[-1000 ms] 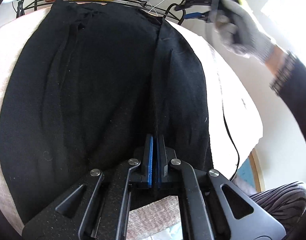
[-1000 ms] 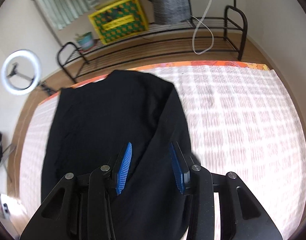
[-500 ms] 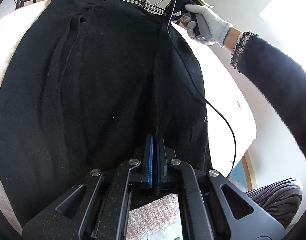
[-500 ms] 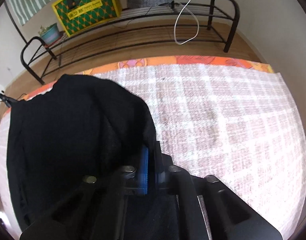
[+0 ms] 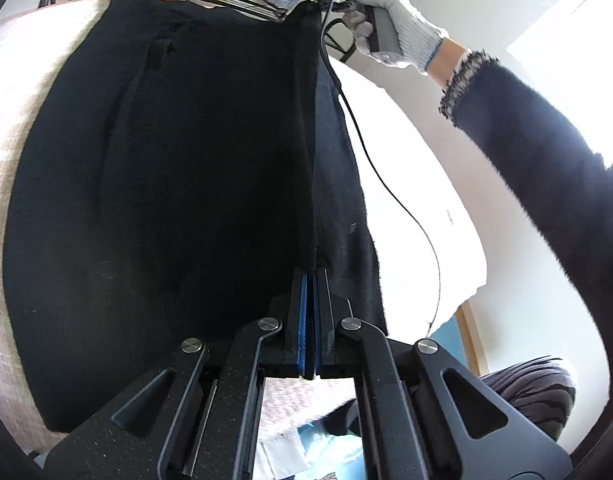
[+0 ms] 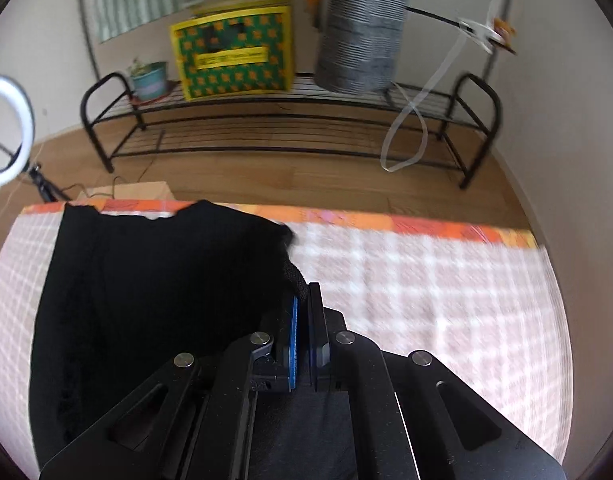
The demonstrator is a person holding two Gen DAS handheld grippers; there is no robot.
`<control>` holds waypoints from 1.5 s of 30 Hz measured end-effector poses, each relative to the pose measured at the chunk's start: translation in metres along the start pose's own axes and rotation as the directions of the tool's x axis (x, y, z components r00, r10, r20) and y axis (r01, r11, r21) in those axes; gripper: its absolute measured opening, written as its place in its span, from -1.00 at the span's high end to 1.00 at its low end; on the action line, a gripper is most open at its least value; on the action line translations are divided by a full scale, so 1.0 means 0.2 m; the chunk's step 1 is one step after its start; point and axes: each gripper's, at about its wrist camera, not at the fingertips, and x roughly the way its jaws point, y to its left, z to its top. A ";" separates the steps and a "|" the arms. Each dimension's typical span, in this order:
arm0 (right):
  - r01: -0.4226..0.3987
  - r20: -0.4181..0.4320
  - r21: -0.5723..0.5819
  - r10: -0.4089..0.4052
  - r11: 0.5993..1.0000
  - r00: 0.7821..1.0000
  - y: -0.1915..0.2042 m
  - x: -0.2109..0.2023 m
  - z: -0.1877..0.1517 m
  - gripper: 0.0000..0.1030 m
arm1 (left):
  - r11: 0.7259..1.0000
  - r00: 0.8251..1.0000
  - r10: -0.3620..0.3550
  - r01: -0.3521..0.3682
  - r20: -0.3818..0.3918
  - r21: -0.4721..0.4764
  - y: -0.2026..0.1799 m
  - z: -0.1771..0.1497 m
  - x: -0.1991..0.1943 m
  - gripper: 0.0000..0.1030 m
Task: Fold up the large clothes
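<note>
Fabric is pinched in both tools. The left gripper (image 5: 309,280) is clamped on the near end of a raised fold ridge of the black knit garment (image 5: 178,184); the right gripper (image 6: 305,304), carried by a gloved hand (image 5: 390,28), is clamped on the far end. The ridge runs lengthwise between them, straight away from the left gripper, with the garment's bulk lying to its left on the pink checked surface (image 6: 426,280). The knit looks soft, thick and matte.
</note>
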 end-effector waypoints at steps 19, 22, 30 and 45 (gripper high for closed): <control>-0.169 0.051 0.036 0.167 0.985 0.985 0.04 -0.18 -0.07 0.38 | 0.992 0.992 0.129 -0.129 0.008 0.008 0.07 -0.01 -0.03 0.98; -0.217 0.124 0.064 0.208 0.974 0.970 -0.05 -0.52 -0.18 0.38 | 0.991 0.990 0.129 -0.131 0.060 0.024 0.05 0.00 -0.11 0.97; -0.275 0.241 0.138 0.237 0.952 0.941 -0.23 -1.25 -0.75 0.38 | 0.991 0.999 -0.033 0.034 -0.009 0.127 -0.22 -0.05 0.00 0.96; -0.330 0.187 0.321 0.283 0.887 0.941 -0.35 -1.37 -1.59 0.38 | 0.916 0.977 0.215 -0.206 0.012 0.345 -0.44 -0.08 0.33 0.87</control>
